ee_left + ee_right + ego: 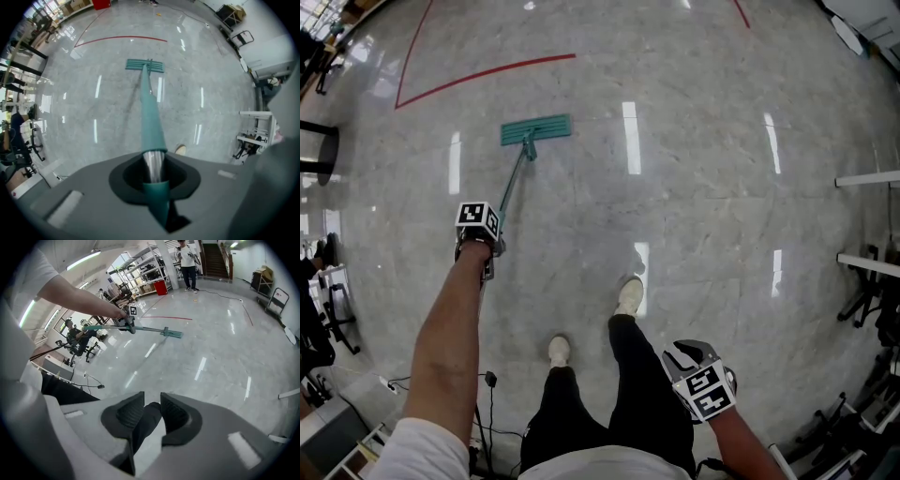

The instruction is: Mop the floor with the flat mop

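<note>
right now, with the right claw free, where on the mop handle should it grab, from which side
Take the free upper stretch of the mop handle, behind the left claw shut on it lower down. Bring the right claw from the person's right, jaws across the thin round shaft; it slants down to the mop head on the floor.

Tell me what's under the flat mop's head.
The mop head lies flat on the glossy grey stone floor. The patch beneath it is covered; any dirt or wet there cannot be seen.

I wear short white sleeves [420, 448], black trousers [642, 394] and pale shoes [629, 296]. My left gripper [154, 176] and right gripper [152, 411] are grey, with black-and-white cubes [478, 219].
</note>
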`<state>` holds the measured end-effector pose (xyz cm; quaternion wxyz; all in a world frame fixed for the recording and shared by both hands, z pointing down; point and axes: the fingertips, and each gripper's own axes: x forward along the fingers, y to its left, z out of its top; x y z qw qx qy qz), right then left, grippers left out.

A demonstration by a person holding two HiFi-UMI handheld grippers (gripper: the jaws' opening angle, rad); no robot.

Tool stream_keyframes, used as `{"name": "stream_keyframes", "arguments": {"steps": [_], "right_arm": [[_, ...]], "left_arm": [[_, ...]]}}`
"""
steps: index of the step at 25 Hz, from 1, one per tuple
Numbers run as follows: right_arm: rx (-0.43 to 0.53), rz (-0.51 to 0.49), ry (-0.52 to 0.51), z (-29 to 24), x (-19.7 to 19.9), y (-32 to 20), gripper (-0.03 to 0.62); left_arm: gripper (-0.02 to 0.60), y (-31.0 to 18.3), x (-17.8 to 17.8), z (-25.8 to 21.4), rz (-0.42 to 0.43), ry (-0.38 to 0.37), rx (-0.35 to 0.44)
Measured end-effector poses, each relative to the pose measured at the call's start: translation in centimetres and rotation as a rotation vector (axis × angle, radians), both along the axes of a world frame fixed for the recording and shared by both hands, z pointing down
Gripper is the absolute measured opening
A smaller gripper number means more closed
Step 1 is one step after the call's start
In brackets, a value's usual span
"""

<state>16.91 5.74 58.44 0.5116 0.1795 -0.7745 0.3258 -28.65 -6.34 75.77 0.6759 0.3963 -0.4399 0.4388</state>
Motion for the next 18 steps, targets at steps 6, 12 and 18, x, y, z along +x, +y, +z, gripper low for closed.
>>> {"name": "stream_keyframes", "arguments": {"steps": [6,12,18], "right_arm": [[0.045,0.028,-0.022,-1.0,-2.1,-0.3,0.110],[0.139,0.019,-0.063,-2.7,-5.7,-0.7,0.110],[0.221,0.010,-0.072,-4.5,-9.6,2.5,0.110]], "left_arm": [[0.057,3.1,0.6,-2.3,-0.043,0.027,0.053],[0.058,10.3,-0.8,-6.1,-0.026,0.044,0.107],[0.058,20.6,-2.8,-9.3,0.025,0.069,0.117]]}}
